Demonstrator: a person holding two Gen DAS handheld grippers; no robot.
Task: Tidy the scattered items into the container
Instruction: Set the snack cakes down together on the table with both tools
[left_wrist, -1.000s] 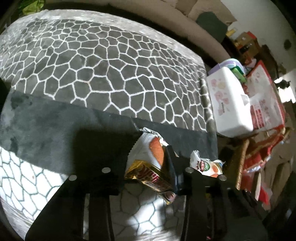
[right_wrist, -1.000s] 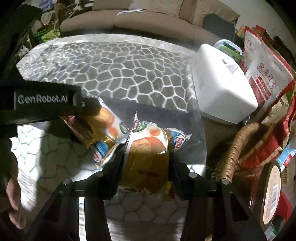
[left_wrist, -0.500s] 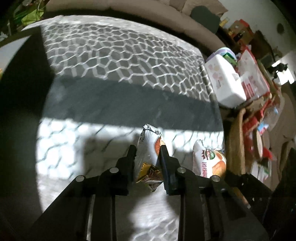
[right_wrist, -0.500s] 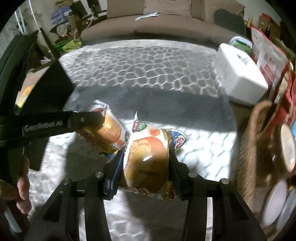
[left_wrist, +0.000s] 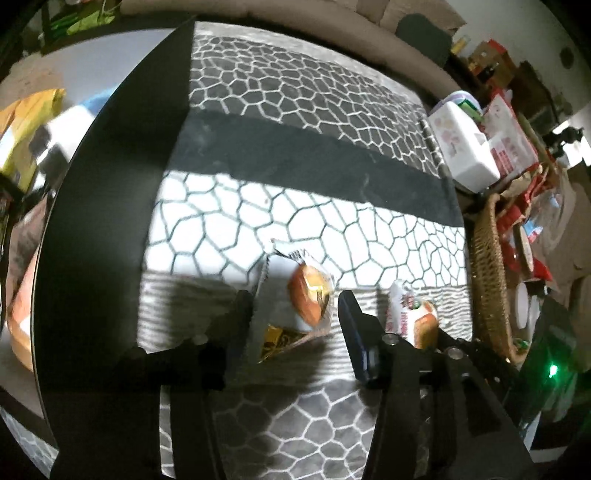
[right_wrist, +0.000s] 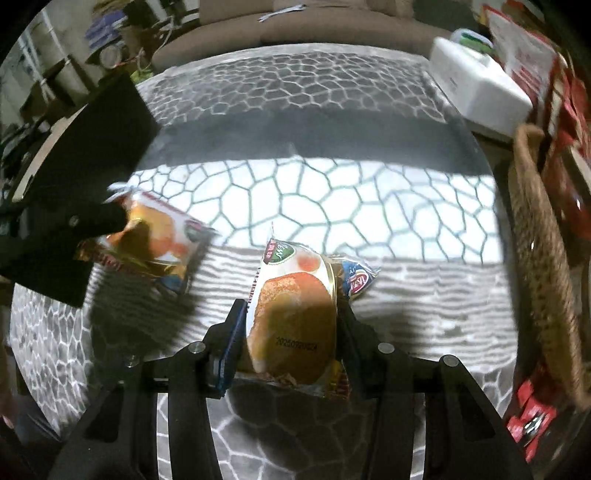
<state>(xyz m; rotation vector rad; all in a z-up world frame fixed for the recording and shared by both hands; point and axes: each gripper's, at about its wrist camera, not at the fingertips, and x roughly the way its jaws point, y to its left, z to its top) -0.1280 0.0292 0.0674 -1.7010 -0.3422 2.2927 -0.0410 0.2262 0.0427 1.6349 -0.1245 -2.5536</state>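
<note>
At the far left of the left wrist view, yellow packaging (left_wrist: 27, 129) lies blurred beyond the dark rim of the table (left_wrist: 122, 206), whose glass top shows a cracked-stone patterned rug beneath it. Near the middle, the left gripper (left_wrist: 295, 314) has a bread packet (left_wrist: 295, 306) between its fingers; its jaws have just been opening, and in this view the packet leans against the left finger while a small gap shows beside the right finger (left_wrist: 351, 325), so the pads no longer press it from both sides. Whether the packet rests on the glass or hangs just above it cannot be told. Just to the right of that finger a second bread packet (left_wrist: 412, 319) shows, and beyond it stands the wicker basket (left_wrist: 487, 277) at the table's right edge, with red packets and round lids inside. A white box (left_wrist: 461, 147) sits behind the basket. In the right wrist view the same order runs again: the left gripper's dark finger (right_wrist: 92, 221) reaches in from the left over the first packet (right_wrist: 159, 240), which is blurred and tilted above the sunlit glass. At the centre the right gripper (right_wrist: 291, 325) is at a middling width and clamped on the second packet (right_wrist: 295, 325), both fingers pressed into its sides, the bun picture facing the camera. To the right the basket's woven rim (right_wrist: 543, 258) rises, well apart from the held packet, and the white box (right_wrist: 480, 81) sits at the upper right.
</note>
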